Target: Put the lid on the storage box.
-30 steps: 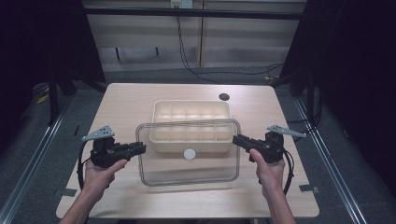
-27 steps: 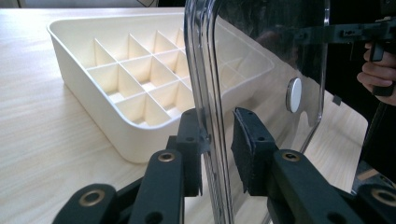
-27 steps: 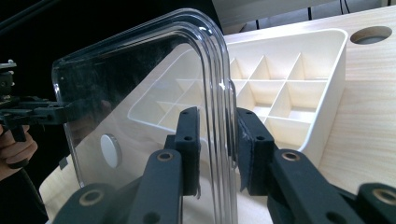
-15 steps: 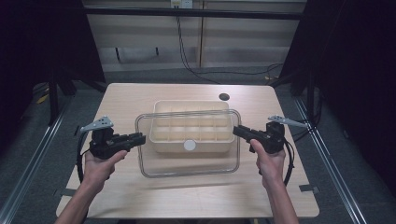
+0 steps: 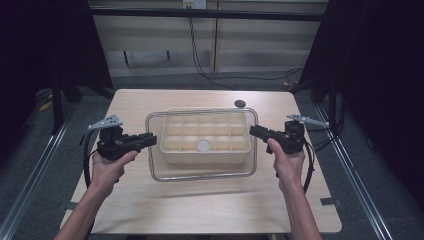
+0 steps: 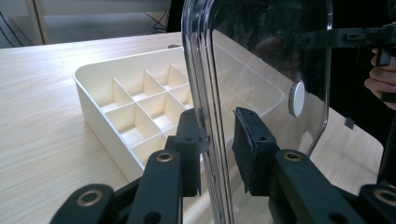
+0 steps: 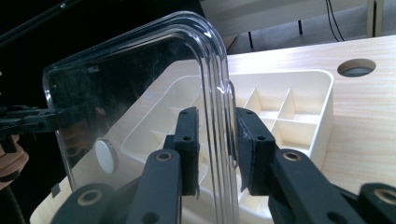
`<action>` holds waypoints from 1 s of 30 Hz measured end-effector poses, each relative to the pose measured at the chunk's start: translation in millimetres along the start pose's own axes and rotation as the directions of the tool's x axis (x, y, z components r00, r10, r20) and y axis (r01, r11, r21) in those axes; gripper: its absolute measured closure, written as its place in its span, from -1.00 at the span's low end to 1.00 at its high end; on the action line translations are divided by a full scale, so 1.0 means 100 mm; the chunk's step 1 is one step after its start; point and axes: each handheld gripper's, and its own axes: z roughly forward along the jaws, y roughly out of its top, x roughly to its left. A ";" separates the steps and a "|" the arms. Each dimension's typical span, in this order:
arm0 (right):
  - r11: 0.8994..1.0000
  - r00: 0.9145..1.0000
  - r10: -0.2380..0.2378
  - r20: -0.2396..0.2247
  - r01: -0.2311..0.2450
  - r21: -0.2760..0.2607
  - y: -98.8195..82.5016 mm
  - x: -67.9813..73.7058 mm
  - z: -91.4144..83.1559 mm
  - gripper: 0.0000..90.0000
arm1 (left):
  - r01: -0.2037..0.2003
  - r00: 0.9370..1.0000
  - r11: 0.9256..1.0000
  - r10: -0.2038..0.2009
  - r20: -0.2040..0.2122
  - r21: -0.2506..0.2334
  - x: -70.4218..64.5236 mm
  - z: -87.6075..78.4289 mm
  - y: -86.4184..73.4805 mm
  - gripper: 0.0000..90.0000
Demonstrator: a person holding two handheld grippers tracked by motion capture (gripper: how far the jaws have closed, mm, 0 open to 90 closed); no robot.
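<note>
The clear plastic lid (image 5: 202, 172) is being carried between the two grippers above the cream compartment tray (image 5: 205, 137), which stands on the desk (image 5: 210, 210) toward its far middle. The left gripper (image 5: 149, 140) pinches the lid's left edge and the right gripper (image 5: 254, 131) pinches its right edge. In the left gripper view the left gripper's fingers (image 6: 189, 144) bracket the lid's rim (image 6: 205, 93), one pad against it and the other close beside with a thin gap showing. In the right gripper view the right gripper's fingers (image 7: 254, 149) grip the rim on both sides.

From the high view, the lid hangs roughly level over the tray but sits offset toward the near side: its near edge overhangs the tray's near wall, while its far edge lies about along the tray's far rim. The white round knob (image 5: 203, 146) at the lid's centre shows over the tray's near row of cells.

The step in hand looks like fitting the lid on. The next move probably calls for shifting both grippers away together, squaring the lid's corners with the tray's, then lowering evenly so neither side catches first.
</note>
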 end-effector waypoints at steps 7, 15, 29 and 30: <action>1.000 1.000 -0.009 0.006 0.009 -0.001 0.10 -0.01 0.07 0.60 | 0.001 1.000 1.000 -0.001 -0.012 -0.007 0.05 0.02 0.07 0.60; 1.000 1.000 -0.008 -0.002 0.007 -0.021 0.16 -0.05 0.15 0.60 | 0.000 1.000 1.000 0.000 -0.015 -0.013 0.13 0.04 0.15 0.61; 1.000 1.000 -0.008 0.014 0.009 -0.008 0.36 -0.12 0.31 0.60 | 0.018 0.999 1.000 -0.018 -0.040 0.003 0.27 0.18 0.31 0.60; 1.000 1.000 -0.004 0.016 0.004 -0.007 0.37 -0.13 0.31 0.60 | 0.022 0.999 1.000 -0.022 -0.039 0.002 0.28 0.19 0.32 0.60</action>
